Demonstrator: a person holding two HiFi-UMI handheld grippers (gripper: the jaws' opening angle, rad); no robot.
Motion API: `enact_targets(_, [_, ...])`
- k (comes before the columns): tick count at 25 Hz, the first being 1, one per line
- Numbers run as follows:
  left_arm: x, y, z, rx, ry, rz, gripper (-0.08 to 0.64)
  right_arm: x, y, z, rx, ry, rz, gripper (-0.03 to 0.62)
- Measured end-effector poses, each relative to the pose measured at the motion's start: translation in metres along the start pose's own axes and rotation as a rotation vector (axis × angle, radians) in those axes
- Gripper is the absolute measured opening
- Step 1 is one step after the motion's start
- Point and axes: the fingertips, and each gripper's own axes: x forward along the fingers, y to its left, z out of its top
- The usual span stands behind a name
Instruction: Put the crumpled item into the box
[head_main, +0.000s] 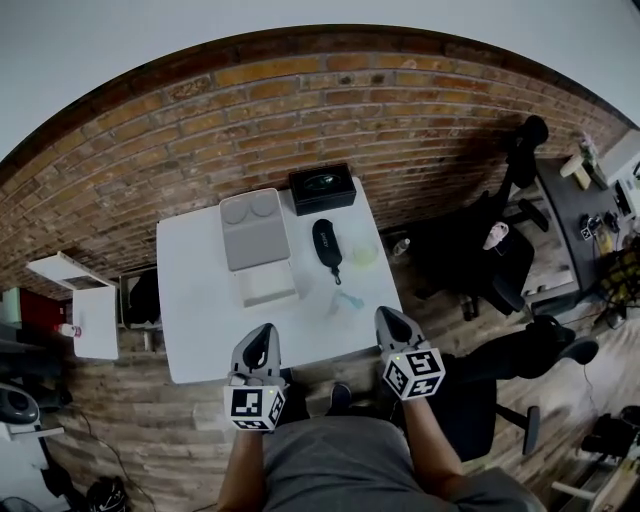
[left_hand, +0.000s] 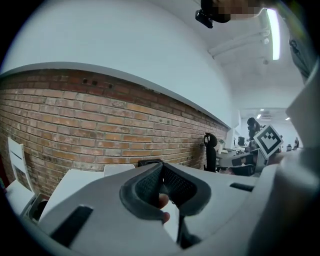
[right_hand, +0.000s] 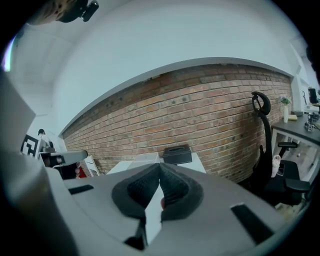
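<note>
One pale, crumpled-looking wad (head_main: 363, 253) lies on the white bench (head_main: 190, 300) near its right edge, just right of a black case (head_main: 327, 245) and apart from it. A smaller bluish scrap (head_main: 346, 300) sits nearer the person, and at this size it is hard to say for sure which of the two the task means. To the left of the case stands a grey box (head_main: 254, 232) with a clear tray (head_main: 266, 285) at its near end. A black box (head_main: 322, 188) with a recessed top sits at the far edge against the brick wall, so the target box is also a judgement call. The right claw (head_main: 386, 316) hovers over the near right corner of the bench, clenched with nothing between its jaws. The left claw (head_main: 263, 332) hangs over the near edge, likewise clenched and empty. The step in hand looks like the reach. The right claw is the nearer one and should spread its jaws well before arriving, then come down on the wad from above and pinch its bulk. A wad this light will likely skid if nudged from the side, so a clean vertical descent clear of the case matters. The left claw could steady the chosen box for a low, gentle drop.
</note>
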Motion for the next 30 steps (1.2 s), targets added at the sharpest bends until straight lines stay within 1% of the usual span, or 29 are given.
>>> enact_targets(7, [0.021,0.004,0.002,-0.001,0.010,-0.055,0.006,0.005,-0.001,0.006,-0.010,-0.010,-0.047,0.004])
enact_targets(12, [0.025,0.008,-0.002,-0.035,0.020,-0.070,0.006,0.004,-0.004,-0.002,-0.011,0.000,-0.072,0.006])
enact_targets(14, [0.024,0.010,-0.004,-0.034,0.012,-0.061,0.006,0.004,-0.002,-0.004,-0.015,0.003,-0.064,0.051])
enact_targets(15, [0.024,0.011,-0.005,-0.032,0.010,-0.059,0.006,0.004,-0.001,-0.006,-0.015,0.008,-0.057,0.087])
enact_targets(16, [0.023,0.010,-0.006,-0.028,0.010,-0.060,0.027,0.004,0.000,-0.008,-0.013,0.013,-0.050,0.111])
enact_targets(17, [0.023,0.009,-0.007,-0.019,0.013,-0.064,0.095,0.004,0.001,-0.010,-0.011,0.017,-0.045,0.129])
enact_targets(18, [0.023,0.007,-0.008,-0.006,0.017,-0.070,0.131,0.004,0.002,-0.012,-0.009,0.018,-0.041,0.150])
enact_targets(21, [0.023,0.004,-0.011,0.022,0.026,-0.081,0.179,0.005,0.004,-0.016,-0.009,0.017,-0.033,0.252])
enact_targets(24, [0.022,0.007,-0.010,0.018,0.026,-0.056,0.241,0.003,0.004,-0.020,-0.014,0.022,-0.036,0.324])
enact_targets(26, [0.021,0.009,-0.009,0.022,0.023,-0.044,0.261,0.001,0.004,-0.019,-0.003,0.010,-0.037,0.346])
enact_targets(28, [0.020,0.009,-0.009,0.027,0.024,-0.046,0.273,-0.001,0.003,-0.016,0.020,-0.008,-0.031,0.348])
enact_targets(30, [0.020,0.009,-0.008,0.026,0.021,-0.046,0.276,-0.001,0.002,-0.016,0.014,-0.005,-0.028,0.348])
